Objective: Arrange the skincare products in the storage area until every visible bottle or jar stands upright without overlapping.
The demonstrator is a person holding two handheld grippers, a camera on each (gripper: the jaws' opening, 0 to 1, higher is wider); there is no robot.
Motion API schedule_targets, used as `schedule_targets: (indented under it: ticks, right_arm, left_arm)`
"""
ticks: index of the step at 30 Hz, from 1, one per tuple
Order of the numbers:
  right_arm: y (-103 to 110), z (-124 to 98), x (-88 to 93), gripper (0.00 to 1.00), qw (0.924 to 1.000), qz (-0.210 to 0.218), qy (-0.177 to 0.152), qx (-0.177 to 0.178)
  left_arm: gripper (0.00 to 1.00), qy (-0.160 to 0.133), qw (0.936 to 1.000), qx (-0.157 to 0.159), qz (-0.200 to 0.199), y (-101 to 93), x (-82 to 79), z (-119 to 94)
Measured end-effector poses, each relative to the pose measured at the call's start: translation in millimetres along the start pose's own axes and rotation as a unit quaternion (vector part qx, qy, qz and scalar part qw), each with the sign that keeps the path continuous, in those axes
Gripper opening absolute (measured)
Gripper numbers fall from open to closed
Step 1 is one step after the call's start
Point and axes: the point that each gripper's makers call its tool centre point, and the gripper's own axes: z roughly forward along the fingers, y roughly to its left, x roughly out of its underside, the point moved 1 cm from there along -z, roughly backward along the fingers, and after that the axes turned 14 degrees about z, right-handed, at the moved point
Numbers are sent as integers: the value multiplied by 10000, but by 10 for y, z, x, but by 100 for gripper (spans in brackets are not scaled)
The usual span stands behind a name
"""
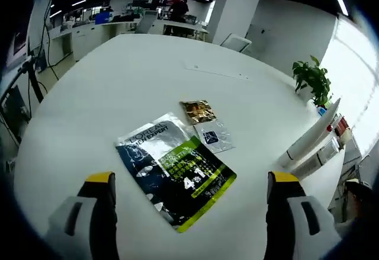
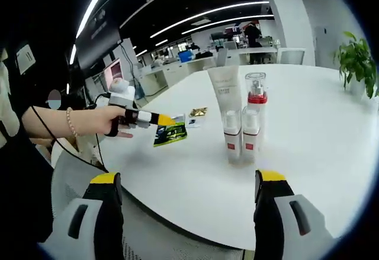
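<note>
Both the left gripper [image 1: 189, 192] and right gripper [image 2: 188, 189] gape empty above the table [image 1: 118, 82], sachets [image 1: 177, 171] mid-table, bottles [image 2: 243, 121] upright near its edge.

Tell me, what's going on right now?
Both grippers open, empty. Left gripper over green-and-silver sachet. White bottles and tube upright on white table. Nothing blocking.

The left claw [image 1: 189, 192] hangs wide open above the white table [image 1: 118, 82], holding nothing. Between its jaws lies a flat green-and-silver sachet [image 1: 174, 171]. Just beyond the sachet lie a small clear packet [image 1: 213, 136] and a gold packet [image 1: 198, 111]. Well right of the sachet stand white tubes and bottles [image 1: 312, 141], with a potted plant [image 1: 314, 81] behind them.
</note>
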Motion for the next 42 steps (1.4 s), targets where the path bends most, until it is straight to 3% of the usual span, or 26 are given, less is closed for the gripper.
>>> schedule_targets:
  ticks: [9,12,16,25,36,39,42]
  right_arm:
    - [-42,-3,0,92,9999,112,-1,95]
    - [-48,-2,6,92,9998,146,16,110]
    - [-52,-2,12,92,9998,175,35,126]
    - [-74,-2,16,91,9996,241,43,155]
    - [-83,2,20,91,9994,299,35,166]
    - [-85,2,21,91,9994,315,33,163]
    - [-83,0,19,91,9994,318,29,164]
  left_arm:
    - [99,308,9984,-443,148,108,-18,270]
    - [99,369,9959,-636,519,157,-19,342]
    - [99,448,9956,-749,345,179,-29,421]
    - [99,749,9931,-868,263,179,150,438]
    - [99,669,9925,-924,439,202,157,414]
    - [93,561,9931,-889,527,198,169,373]
    - [79,464,9935,-847,594,198,141,356]
